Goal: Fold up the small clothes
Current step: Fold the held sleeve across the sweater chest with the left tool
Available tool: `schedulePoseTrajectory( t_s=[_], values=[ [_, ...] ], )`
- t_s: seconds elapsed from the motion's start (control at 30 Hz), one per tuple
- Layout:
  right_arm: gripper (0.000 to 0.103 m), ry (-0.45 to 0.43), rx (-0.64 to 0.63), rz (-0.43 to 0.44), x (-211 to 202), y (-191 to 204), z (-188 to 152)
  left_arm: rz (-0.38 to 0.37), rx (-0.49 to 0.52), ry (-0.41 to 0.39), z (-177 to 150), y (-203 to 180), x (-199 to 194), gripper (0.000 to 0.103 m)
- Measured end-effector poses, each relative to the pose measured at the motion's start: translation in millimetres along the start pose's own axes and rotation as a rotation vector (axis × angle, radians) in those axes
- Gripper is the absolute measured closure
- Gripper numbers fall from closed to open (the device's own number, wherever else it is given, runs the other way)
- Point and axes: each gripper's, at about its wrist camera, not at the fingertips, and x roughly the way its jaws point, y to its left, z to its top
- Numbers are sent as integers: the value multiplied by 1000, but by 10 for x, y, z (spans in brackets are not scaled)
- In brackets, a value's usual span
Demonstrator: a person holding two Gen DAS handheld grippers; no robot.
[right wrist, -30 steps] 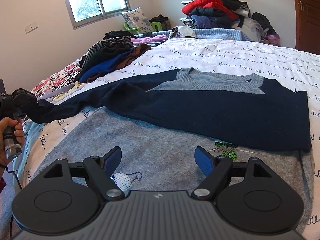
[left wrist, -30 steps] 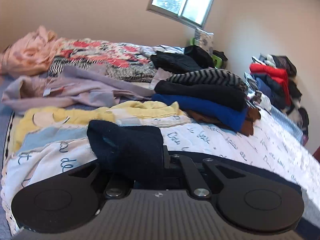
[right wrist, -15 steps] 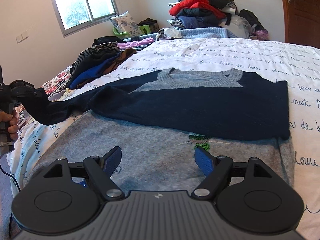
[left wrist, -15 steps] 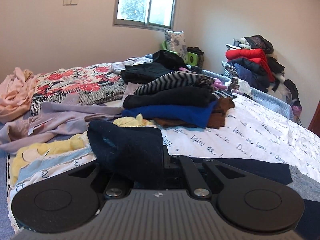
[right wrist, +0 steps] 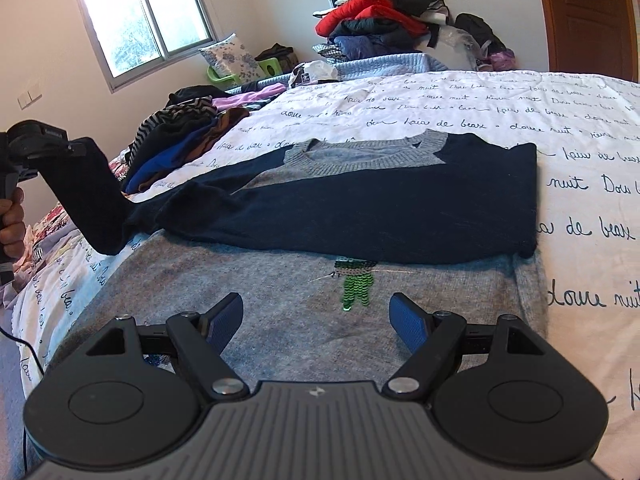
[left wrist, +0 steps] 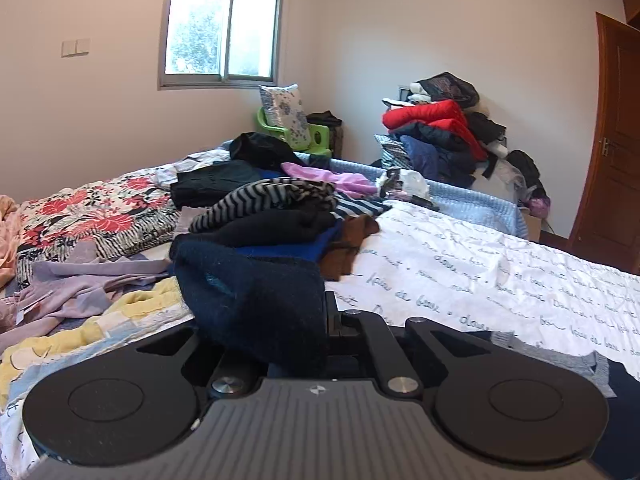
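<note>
The sweater (right wrist: 360, 208) lies flat on the bed (right wrist: 520, 104), neck away from the right gripper (right wrist: 316, 320), with one navy sleeve already laid across the chest. The other sleeve (right wrist: 92, 200) is lifted off the sweater's left edge, its cuff clamped in the shut jaws of the left gripper (left wrist: 320, 320); from that wrist view the cuff bunches over the jaws and hides them. The right gripper hovers low over the sweater's grey hem, jaws wide apart and empty.

Risks, as I judge them: the grip sits at the cuff end only, so a quick swing could pull the knit free. Dragging the sleeve sideways could tow the sweater's shoulder and rumple the sleeve already folded across. The clothes stack (right wrist: 180, 136), near the sweater's left shoulder, could be clipped if the sleeve swings wide. With the right jaws pinning nothing, the body may slide.

The bedsheet beyond the sweater's neck carries repeated cursive script; "nuit" and "de" read clearly, the rest only partly. No brand label is legible on the sweater.
</note>
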Motion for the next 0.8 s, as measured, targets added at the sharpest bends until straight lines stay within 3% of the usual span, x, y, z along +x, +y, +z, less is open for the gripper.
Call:
schedulePoseTrajectory(
  t_s=[0.37,0.8],
  values=[
    [22,3,18,-9,-3,-67,-41,-129,95,19,-157,-566,-127,95],
    [22,3,41,-22,-45,-163,-78,-218,194,30,-348,-1183,-164,95]
  ],
)
